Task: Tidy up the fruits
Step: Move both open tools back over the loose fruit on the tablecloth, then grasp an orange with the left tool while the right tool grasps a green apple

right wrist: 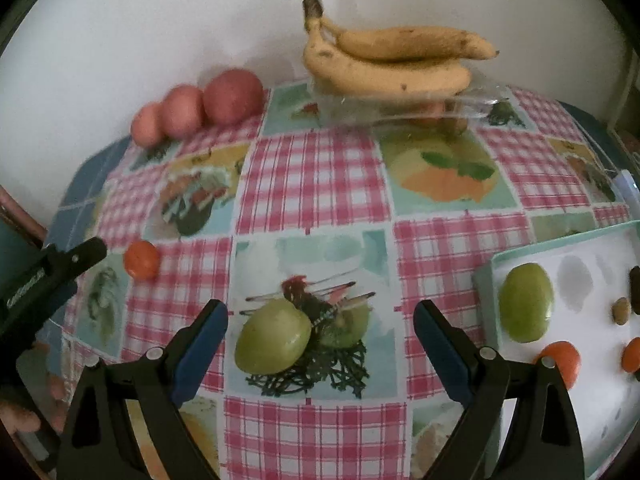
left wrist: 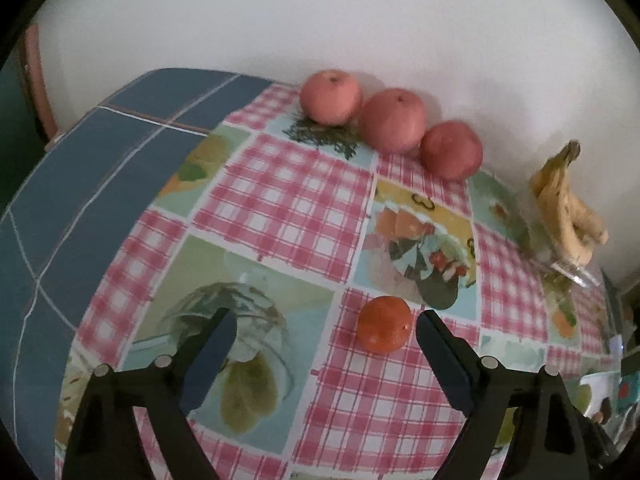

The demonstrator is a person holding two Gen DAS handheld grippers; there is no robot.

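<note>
Partly sorted — tray (right wrist: 486,276) holds some fruit; loose green fruit (right wrist: 273,342) and tangerine (left wrist: 384,324) remain. Left gripper (left wrist: 325,329) and right gripper (right wrist: 320,320): jaws spread, empty.

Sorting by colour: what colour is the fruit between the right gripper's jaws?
Green; the round green fruit shows best in the right wrist view.

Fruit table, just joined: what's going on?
A person with two handheld grippers is sorting fruit. The left gripper is open and empty, lined up on a small orange fruit on the tablecloth. The right gripper is open over a green fruit. Another green fruit already sits in the tray. Three apples line the wall, and bananas rest on a clear container.
</note>
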